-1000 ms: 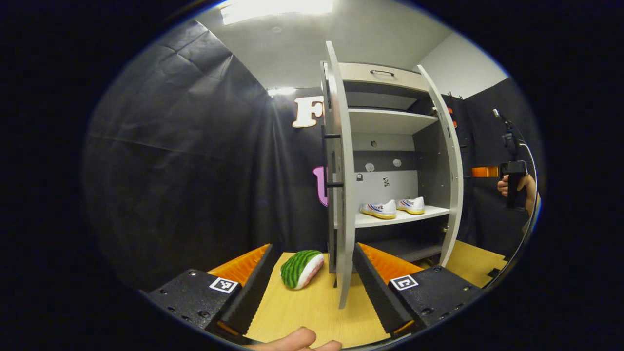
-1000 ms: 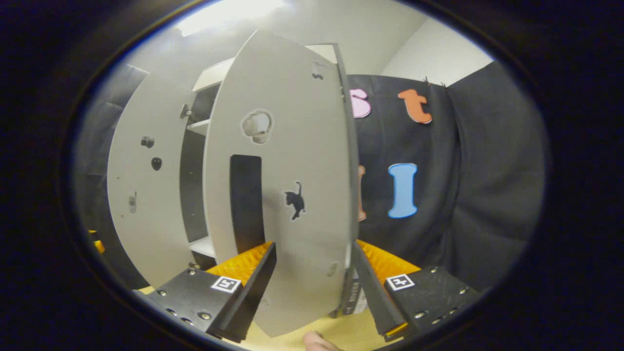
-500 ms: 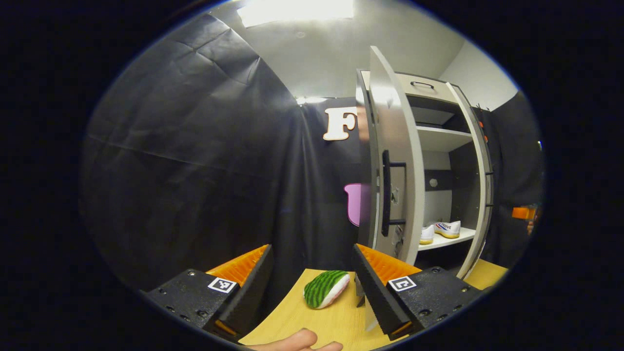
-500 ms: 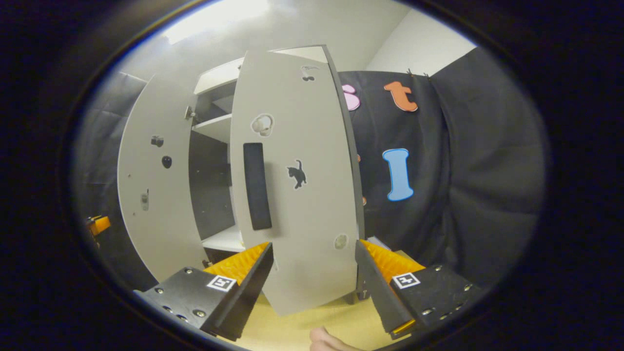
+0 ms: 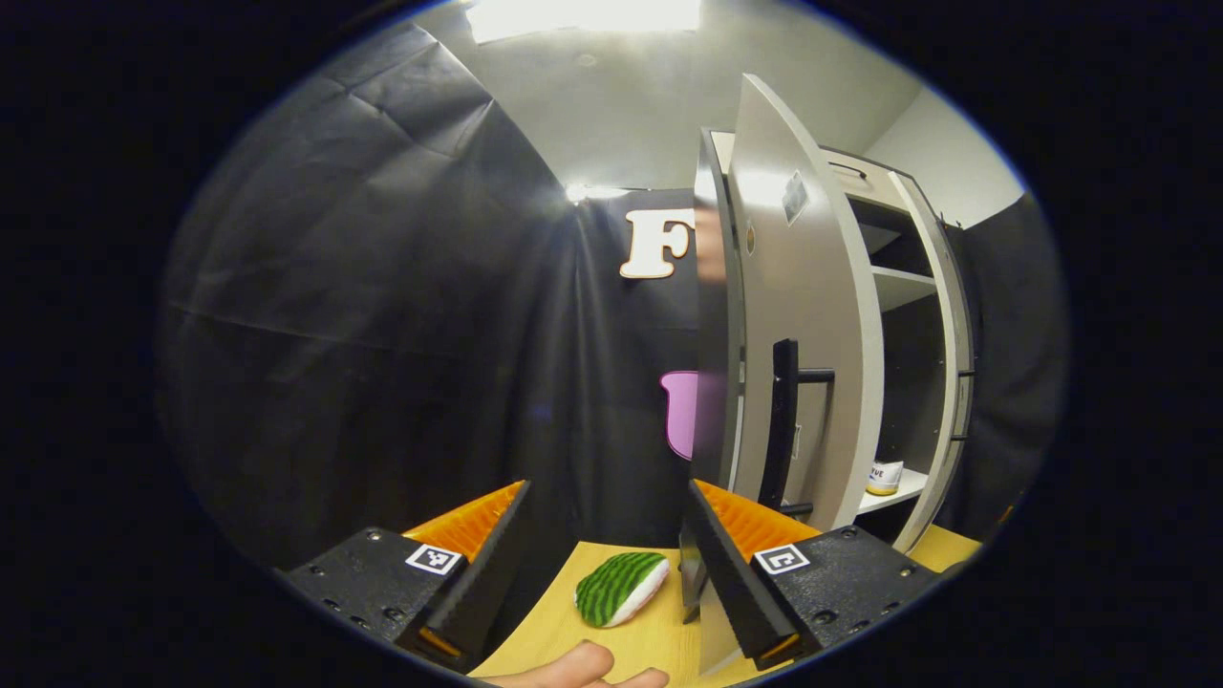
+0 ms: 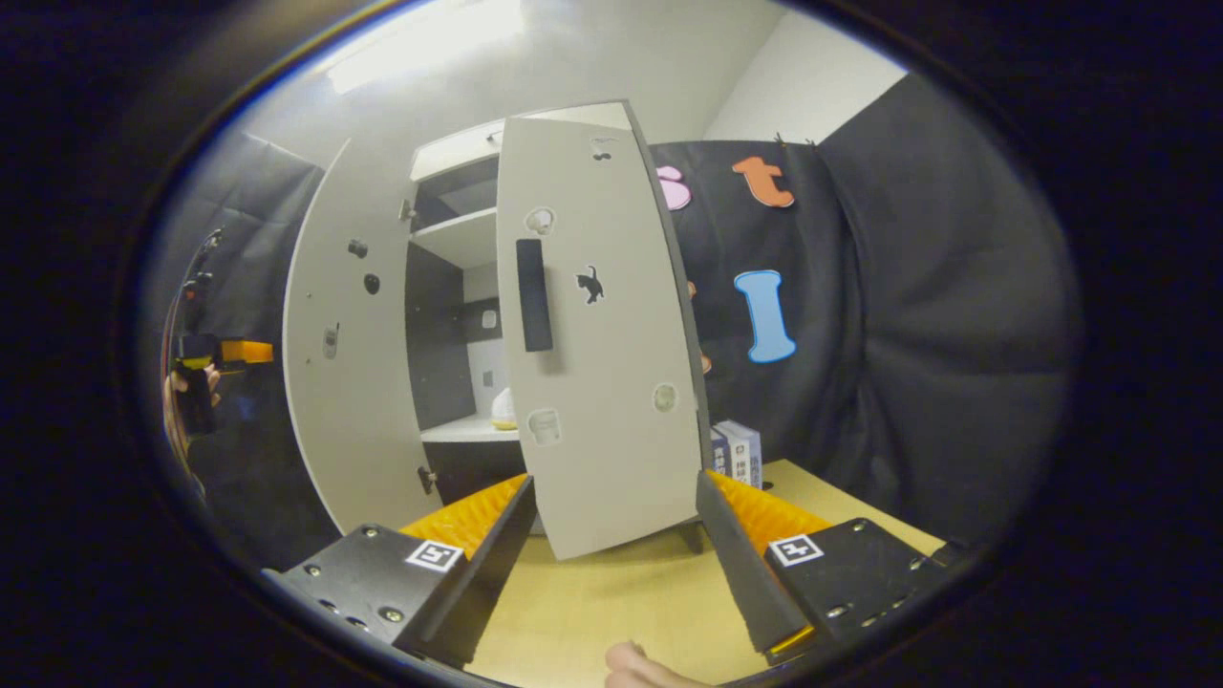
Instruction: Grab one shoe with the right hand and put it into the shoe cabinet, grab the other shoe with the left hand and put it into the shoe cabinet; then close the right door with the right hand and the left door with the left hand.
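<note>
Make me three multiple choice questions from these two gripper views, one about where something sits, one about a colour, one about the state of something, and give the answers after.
1. Where does the plush toy lie?
A. on the wooden table beside the cabinet
B. on a cabinet shelf
C. inside the left gripper

2. What colour is the rind side of that toy?
A. blue
B. striped green
C. plain red

3. How do the cabinet doors stand?
A. both fully shut
B. both partly open
C. both removed

Answers:
1 A: in the left gripper view it rests on the table ahead of the open left gripper, left of the left door.
2 B: dark and light green stripes cover it, with a pale edge.
3 B: in the right gripper view a gap between the left door and the right door shows a shelf with a shoe; the right gripper is open, short of it.
</note>
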`<state>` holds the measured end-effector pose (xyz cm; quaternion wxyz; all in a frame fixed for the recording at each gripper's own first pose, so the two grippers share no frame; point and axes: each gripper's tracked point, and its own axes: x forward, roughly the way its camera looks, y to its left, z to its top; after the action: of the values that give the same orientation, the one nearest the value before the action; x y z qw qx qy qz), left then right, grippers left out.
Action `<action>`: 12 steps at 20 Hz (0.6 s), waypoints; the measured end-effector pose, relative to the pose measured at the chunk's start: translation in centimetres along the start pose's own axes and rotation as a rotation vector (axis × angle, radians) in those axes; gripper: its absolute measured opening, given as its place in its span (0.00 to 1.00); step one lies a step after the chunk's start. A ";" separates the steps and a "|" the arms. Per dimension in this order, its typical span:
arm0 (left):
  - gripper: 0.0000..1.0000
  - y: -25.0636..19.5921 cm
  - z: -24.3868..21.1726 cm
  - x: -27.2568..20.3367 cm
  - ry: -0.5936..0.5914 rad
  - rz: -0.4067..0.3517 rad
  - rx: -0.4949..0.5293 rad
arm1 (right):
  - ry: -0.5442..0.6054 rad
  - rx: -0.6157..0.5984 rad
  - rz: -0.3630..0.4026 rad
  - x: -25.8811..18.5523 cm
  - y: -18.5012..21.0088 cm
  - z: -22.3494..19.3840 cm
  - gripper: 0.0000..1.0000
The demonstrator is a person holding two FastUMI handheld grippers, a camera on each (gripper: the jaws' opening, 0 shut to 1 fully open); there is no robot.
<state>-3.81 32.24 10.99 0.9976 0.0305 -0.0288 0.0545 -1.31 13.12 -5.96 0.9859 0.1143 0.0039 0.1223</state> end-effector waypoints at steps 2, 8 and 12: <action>0.92 -0.5 -0.4 0.9 0.036 0.025 0.032 | 0.002 -0.017 0.001 -0.6 -0.3 -1.3 1.00; 0.88 -2.7 -1.0 1.5 0.102 0.074 0.041 | 0.041 -0.011 0.042 -0.1 -1.4 -3.5 1.00; 0.87 -6.9 -1.7 1.3 0.133 -0.065 -0.052 | 0.056 0.026 0.079 0.0 -1.1 -3.9 1.00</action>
<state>-1.66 25.67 8.94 0.9990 0.0021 0.0371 0.0231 -1.18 12.95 -10.01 0.9783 0.1235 0.0283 0.1642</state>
